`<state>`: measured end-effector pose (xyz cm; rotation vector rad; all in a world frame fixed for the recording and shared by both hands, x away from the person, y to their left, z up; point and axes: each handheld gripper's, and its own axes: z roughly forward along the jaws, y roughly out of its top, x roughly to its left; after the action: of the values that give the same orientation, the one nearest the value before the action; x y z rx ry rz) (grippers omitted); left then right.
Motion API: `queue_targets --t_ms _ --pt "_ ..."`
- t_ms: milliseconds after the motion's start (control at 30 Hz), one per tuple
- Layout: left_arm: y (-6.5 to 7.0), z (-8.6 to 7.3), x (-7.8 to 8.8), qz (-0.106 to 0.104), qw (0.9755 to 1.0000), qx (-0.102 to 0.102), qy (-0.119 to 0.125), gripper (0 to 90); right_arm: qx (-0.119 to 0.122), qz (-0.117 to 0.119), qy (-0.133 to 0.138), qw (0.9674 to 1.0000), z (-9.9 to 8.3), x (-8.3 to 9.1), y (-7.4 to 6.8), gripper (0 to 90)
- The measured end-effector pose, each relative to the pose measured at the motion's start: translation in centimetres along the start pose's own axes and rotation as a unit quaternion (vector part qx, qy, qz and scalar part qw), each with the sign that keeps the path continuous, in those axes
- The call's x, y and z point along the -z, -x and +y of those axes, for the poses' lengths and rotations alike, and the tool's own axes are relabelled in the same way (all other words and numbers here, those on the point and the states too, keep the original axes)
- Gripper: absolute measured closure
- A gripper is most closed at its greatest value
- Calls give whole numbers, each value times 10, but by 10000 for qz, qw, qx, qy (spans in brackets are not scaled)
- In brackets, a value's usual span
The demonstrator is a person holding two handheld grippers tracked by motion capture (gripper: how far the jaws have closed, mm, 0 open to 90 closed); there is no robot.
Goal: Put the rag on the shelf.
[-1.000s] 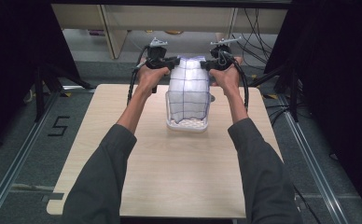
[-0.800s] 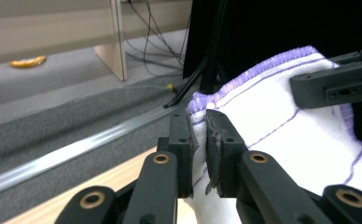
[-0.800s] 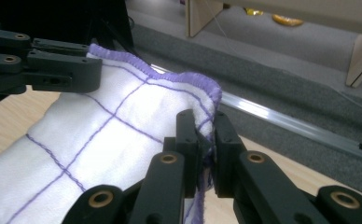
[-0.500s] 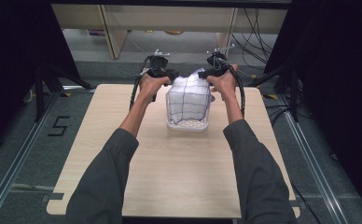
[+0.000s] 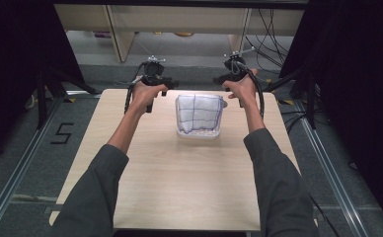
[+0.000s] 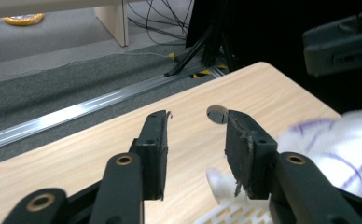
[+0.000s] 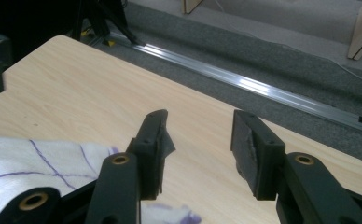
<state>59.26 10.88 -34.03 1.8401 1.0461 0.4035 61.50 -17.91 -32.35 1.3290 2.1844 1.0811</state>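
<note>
From the high view, a white cloth (image 5: pixel 198 114) with purple grid lines sits piled in a white basket (image 5: pixel 198 134) on the far half of the wooden table (image 5: pixel 179 182). The left gripper (image 5: pixel 166 85) is held just off the cloth's far left corner and the right gripper (image 5: pixel 222 79) just off its far right corner, so the cloth lies between the two, touching neither as far as this view tells. Both sleeves reach in from the bottom edge. In the left gripper view, the left gripper (image 6: pixel 195 122) has its jaws apart with bare table (image 6: pixel 123 140) between them; they have just been opening and nothing is held. The cloth (image 6: pixel 342 144) bulges beside the outer face of the jaw on that view's right, very near it, and the basket's latticed rim (image 6: pixel 230 215) shows below that jaw. The other gripper's dark body (image 6: pixel 340 44) hangs blurred at upper right. In the right gripper view, the right gripper (image 7: pixel 198 119) likewise stands open, its jaws having just been spreading, with only table (image 7: pixel 100 98) in the gap. The cloth (image 7: pixel 39 161) lies outside the jaw on that view's left, low in the picture and just beside it.
</note>
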Motion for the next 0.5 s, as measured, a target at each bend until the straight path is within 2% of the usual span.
queue_targets --t_ms 67,167,200,267,300,367,467,500 --pt "-1 -1 7 -34 10000 -4 35 575 -5 81 -3 10000 -2 4 4 559" --pt "-2 -4 17 -79 10000 -19 -25 561 -24 75 23 10000 -6 10 6 548" --pt "-2 -5 20 -72 10000 32 24 553 68 136 85 9998 -7 13 7 548" --pt "-2 -9 26 -120 9999 92 36 533 80 194 101 9997 -11 18 8 543" --pt "-2 -11 28 -156 9998 114 13 522 9 208 22 9998 -13 21 6 535" --pt "-1 -15 32 -102 9999 53 -120 482 107 251 28 9996 -16 25 7 522" --pt "2 -21 39 -242 9996 89 -130 453 152 261 10 9995 -20 33 5 516" --pt "2 -23 41 -269 9995 76 -154 445 229 256 105 9994 -22 35 4 513"
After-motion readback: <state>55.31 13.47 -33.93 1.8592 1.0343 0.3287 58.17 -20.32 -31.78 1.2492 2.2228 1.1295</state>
